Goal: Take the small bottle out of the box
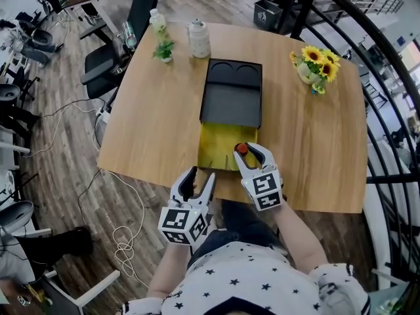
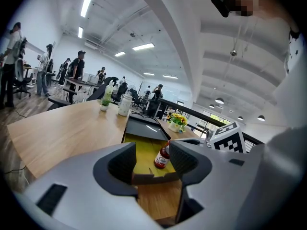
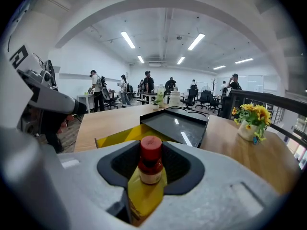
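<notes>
A small bottle (image 1: 242, 148) with a red cap and dark contents stands upright in the near end of a yellow-lined box (image 1: 215, 146). The box's black lid (image 1: 231, 94) is slid back toward the far side. My right gripper (image 1: 250, 152) reaches into the box and straddles the bottle (image 3: 150, 157). Its jaws sit on either side of the neck with dark gaps showing, so it is open. My left gripper (image 1: 200, 176) hovers open and empty at the table's front edge, left of the box. Past its jaws, the left gripper view shows the bottle (image 2: 163, 157).
On the wooden table (image 1: 151, 123) stand a vase of sunflowers (image 1: 314, 66) at the right, and a white jar (image 1: 199, 38), a small potted plant (image 1: 164, 50) and a clear bottle (image 1: 157, 21) at the far edge. Office chairs stand to the left and a black railing (image 1: 387, 130) curves round the right.
</notes>
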Available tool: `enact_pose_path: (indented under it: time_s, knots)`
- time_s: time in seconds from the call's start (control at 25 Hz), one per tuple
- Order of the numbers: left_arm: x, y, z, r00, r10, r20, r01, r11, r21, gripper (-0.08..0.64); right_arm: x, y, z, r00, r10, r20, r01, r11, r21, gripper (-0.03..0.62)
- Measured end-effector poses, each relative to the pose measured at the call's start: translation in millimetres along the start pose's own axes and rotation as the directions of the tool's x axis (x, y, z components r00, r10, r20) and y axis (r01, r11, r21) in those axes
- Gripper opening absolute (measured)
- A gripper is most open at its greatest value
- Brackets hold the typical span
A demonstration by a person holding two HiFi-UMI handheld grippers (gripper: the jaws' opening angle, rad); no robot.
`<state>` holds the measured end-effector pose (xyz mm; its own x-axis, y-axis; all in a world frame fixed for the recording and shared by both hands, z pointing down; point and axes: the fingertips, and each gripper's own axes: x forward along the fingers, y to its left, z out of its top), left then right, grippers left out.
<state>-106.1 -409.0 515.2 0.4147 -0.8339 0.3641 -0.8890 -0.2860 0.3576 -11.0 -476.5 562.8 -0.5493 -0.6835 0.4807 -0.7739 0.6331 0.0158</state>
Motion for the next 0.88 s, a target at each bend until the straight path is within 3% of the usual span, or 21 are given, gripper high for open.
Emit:
enact_pose_path:
  time_s: [0.88]
  knots:
    - [-66,-27,-6,0.997,-0.015,0.075,0.012,0.999,0.044,0.198,-87,33,36,0.987,-0.052,0.150,0.054,0.999,-0.004,0.141]
